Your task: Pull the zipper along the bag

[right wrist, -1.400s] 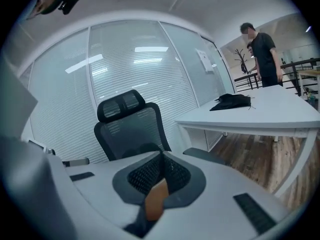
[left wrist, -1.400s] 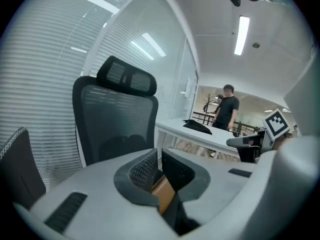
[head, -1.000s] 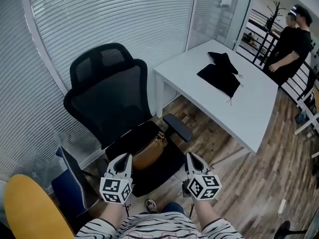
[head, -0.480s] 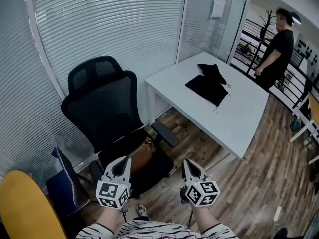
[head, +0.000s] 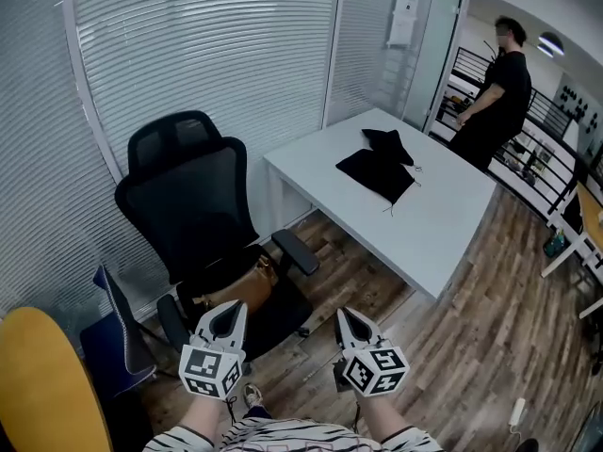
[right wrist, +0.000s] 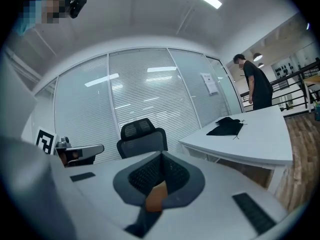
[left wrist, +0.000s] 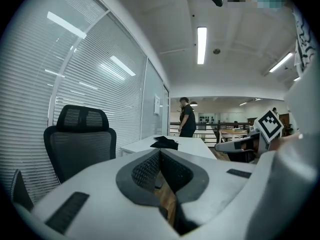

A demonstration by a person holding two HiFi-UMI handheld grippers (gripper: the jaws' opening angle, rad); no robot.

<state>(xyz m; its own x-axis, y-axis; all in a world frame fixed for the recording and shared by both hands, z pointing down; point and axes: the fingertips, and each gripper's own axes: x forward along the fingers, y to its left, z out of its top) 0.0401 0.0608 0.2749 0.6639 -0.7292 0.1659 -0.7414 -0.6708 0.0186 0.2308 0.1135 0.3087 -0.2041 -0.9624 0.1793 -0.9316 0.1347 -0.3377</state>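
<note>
Head view: my left gripper [head: 229, 314] and right gripper [head: 347, 318] sit lower centre, both with jaws closed and empty. Just above them, a brown leathery bag [head: 240, 288] lies on the black mesh chair [head: 193, 196]. A limp black cloth bag [head: 377, 166] lies on the flat white table [head: 443, 224], upper centre-right.

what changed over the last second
The wearer seems to have drawn back: the chair and table look farther off. The person at the railing has shifted stance. Nothing was grasped or released. Left gripper and right gripper stay shut and empty; the black bag still lies on the table, the brown bag on the chair.
</note>
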